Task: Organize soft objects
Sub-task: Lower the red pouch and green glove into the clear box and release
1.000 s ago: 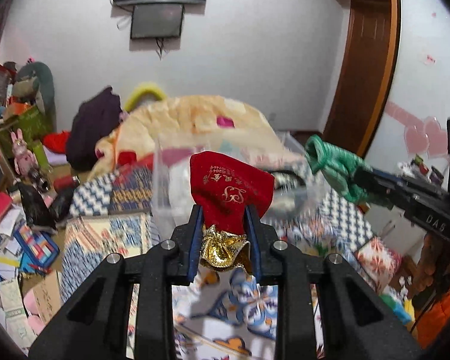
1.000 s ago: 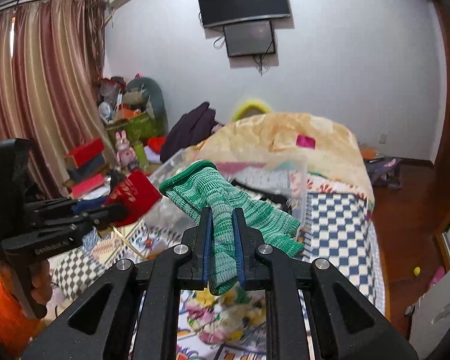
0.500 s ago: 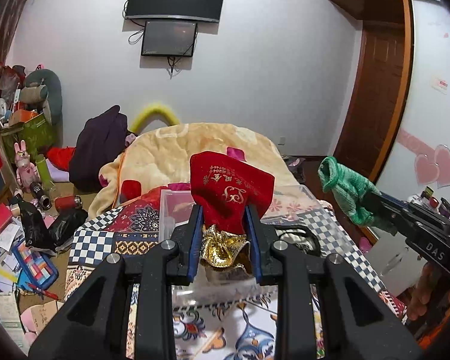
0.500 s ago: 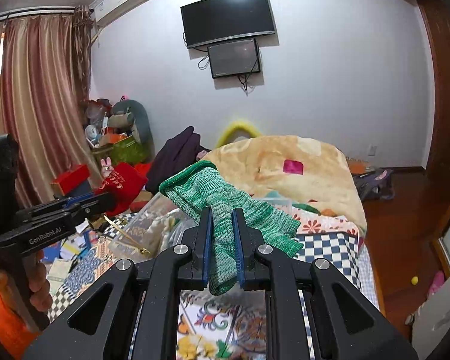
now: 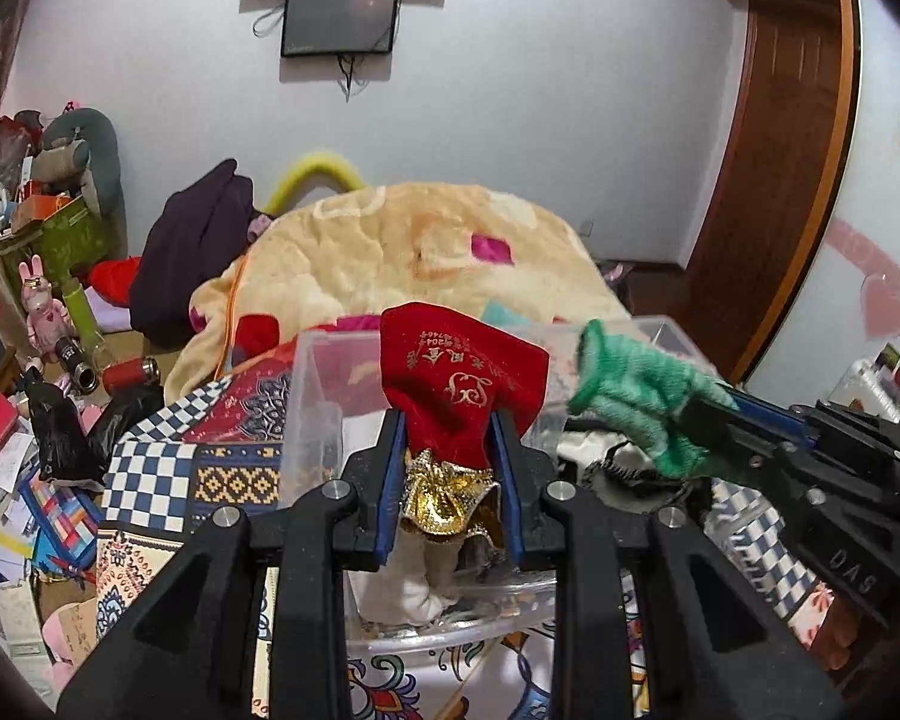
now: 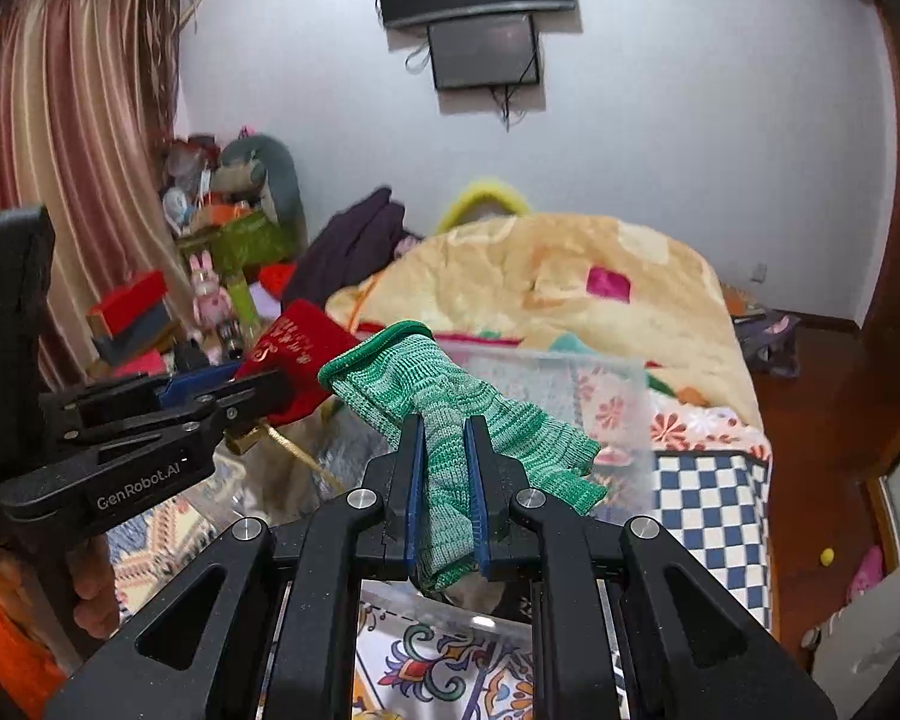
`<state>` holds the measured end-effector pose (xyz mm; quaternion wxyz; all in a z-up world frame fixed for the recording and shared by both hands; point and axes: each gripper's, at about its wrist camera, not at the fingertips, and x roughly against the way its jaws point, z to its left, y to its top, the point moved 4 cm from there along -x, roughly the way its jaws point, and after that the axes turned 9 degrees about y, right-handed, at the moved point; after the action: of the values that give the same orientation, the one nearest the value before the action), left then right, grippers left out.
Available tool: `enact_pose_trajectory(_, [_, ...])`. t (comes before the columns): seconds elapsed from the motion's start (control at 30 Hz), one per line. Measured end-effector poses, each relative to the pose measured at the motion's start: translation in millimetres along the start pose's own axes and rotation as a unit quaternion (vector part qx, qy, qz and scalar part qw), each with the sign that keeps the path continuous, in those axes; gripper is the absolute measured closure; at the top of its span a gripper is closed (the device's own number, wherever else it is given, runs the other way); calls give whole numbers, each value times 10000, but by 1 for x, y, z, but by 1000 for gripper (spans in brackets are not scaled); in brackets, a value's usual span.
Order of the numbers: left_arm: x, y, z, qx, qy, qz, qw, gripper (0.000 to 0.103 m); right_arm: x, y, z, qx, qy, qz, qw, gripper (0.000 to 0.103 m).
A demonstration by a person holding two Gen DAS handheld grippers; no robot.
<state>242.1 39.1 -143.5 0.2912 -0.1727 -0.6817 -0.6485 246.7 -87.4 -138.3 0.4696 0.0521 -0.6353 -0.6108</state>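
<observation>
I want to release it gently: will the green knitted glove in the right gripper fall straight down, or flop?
Likely floppy: the green glove bends over the right gripper, its fingers drooping to one side. It looks light, so it may drift or catch on the clear bin wall. The knit seems unlikely to slip out early.

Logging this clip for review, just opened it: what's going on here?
A person holds a gripper in each hand above a clear plastic bin on a patterned bed. The left gripper is shut on a red pouch with gold trim. The right gripper is shut on a green knit glove. Both items hang over the bin, which already contains some pale fabric; neither is released yet.
</observation>
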Motion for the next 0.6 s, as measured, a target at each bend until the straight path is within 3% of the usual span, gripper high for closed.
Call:
enact_pose_trajectory(0.27, [-18, -12, -4, -229, 37, 283, 9993, 73, -14, -11, -6, 77, -31, 480, 9988, 87])
enact_pose_trajectory(0.37, [-18, -13, -2, -243, 11, 342, 9991, 66, -7, -12, -8, 52, -29, 514, 9987, 82])
enact_pose_trajectory(0.43, [-17, -13, -1, -248, -24, 383, 9990, 63, 0, -11, -10, 50, -39, 472, 9989, 73])
enact_pose_trajectory(0.5, [-13, -14, 0, -271, -72, 391, 9988, 60, 15, -10, -9, 126, -67, 305, 9994, 56])
enact_pose_trajectory(0.6, [-3, -14, 0, -350, -87, 289, 9989, 55, 34, -6, -7, 290, -181, 100, 9994, 49])
